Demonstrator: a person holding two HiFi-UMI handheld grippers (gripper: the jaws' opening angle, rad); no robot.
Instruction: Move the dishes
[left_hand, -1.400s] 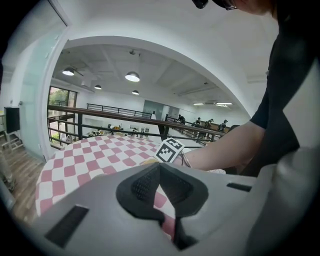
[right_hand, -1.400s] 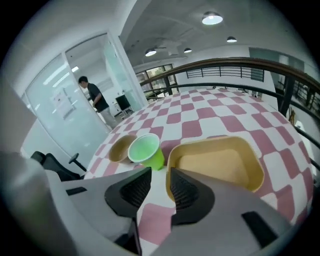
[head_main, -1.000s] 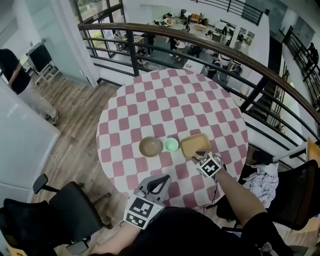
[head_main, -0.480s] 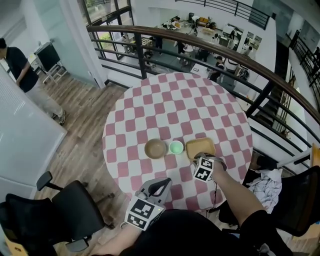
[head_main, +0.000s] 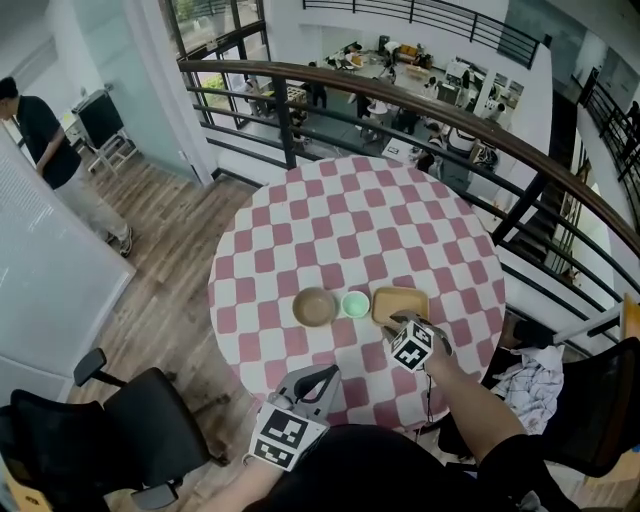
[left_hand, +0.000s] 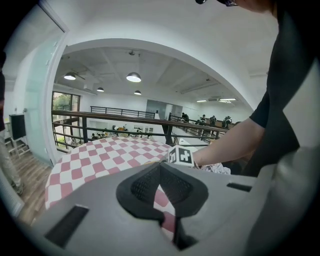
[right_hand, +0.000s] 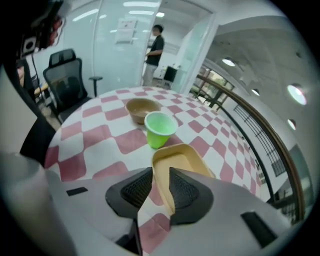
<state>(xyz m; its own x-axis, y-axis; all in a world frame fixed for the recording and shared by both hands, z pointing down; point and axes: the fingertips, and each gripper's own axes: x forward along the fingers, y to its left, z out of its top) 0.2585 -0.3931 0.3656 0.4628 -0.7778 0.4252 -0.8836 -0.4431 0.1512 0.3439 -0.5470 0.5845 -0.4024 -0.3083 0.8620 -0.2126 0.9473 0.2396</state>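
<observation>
Checks of pink and white cover the round table (head_main: 350, 220). At its near edge hangs the left gripper (left_hand: 160, 166), pads pressed together on nothing. The right gripper (right_hand: 160, 174) has its jaws a narrow gap apart, straddling the near rim of the shallow yellow-tan rectangular tray (head_main: 402, 300), which lies close to the table's near-right edge. A round brown bowl (head_main: 315, 307) sits further left, and a small green plastic cup (head_main: 355, 304) stands between bowl and tray, just beside the tray.
</observation>
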